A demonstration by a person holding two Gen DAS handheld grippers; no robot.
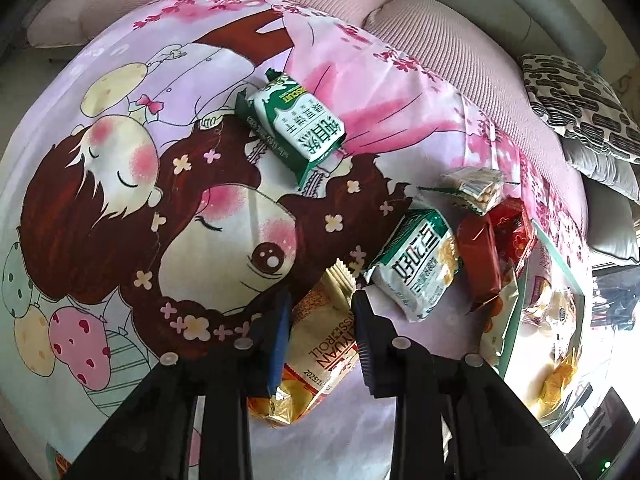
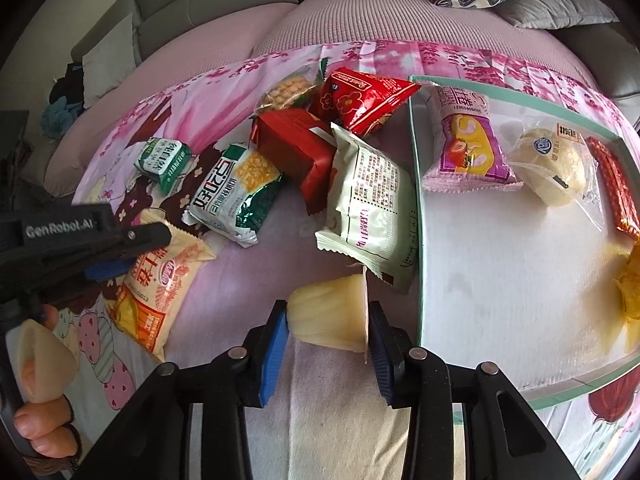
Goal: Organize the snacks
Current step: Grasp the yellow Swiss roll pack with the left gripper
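My left gripper [image 1: 322, 300] is shut on a cream and orange Swiss roll packet [image 1: 316, 344], which lies on the cartoon-print cloth [image 1: 120, 208]. The same packet [image 2: 160, 280] shows at the left of the right wrist view, under the left gripper's fingers [image 2: 148, 236]. My right gripper [image 2: 326, 312] is shut on a pale yellow jelly cup [image 2: 332, 328] lying on its side, with a blue pad pressed on each end. It sits just left of the glass-edged white tray [image 2: 416, 200].
Loose on the cloth lie a green biscuit pack [image 2: 162, 162], a green-white cracker bag [image 2: 232, 196], a red box [image 2: 296, 148], a red triangular bag [image 2: 360, 96] and a pale green bag [image 2: 372, 200]. The tray holds a purple roll pack [image 2: 464, 148], a wrapped bun [image 2: 552, 168] and a red wafer [image 2: 612, 188]. A sofa lies beyond.
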